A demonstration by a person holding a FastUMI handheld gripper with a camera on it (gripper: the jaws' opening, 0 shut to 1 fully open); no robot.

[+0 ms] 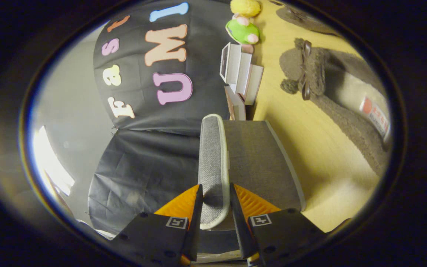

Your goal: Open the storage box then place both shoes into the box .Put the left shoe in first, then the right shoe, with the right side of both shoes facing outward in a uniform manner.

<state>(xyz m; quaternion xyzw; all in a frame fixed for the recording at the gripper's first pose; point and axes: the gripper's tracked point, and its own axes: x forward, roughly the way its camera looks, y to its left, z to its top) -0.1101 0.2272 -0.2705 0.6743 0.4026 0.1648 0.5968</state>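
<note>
Gripper fingers clamp the grey storage box's lid; one brown shoe lies beyond on the table.

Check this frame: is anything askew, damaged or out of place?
Nothing looks damaged. The tongs are shut on the grey storage box lid, held up on edge. The brown fuzzy slipper lies on the wooden table, not yet boxed.

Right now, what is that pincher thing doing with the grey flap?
The gripper is pinching the grey lid of the storage box, with both fingers pressed on its edge, to open it. A fuzzy brown shoe waits beside the box on the wooden table. No shoe is being held.
</note>
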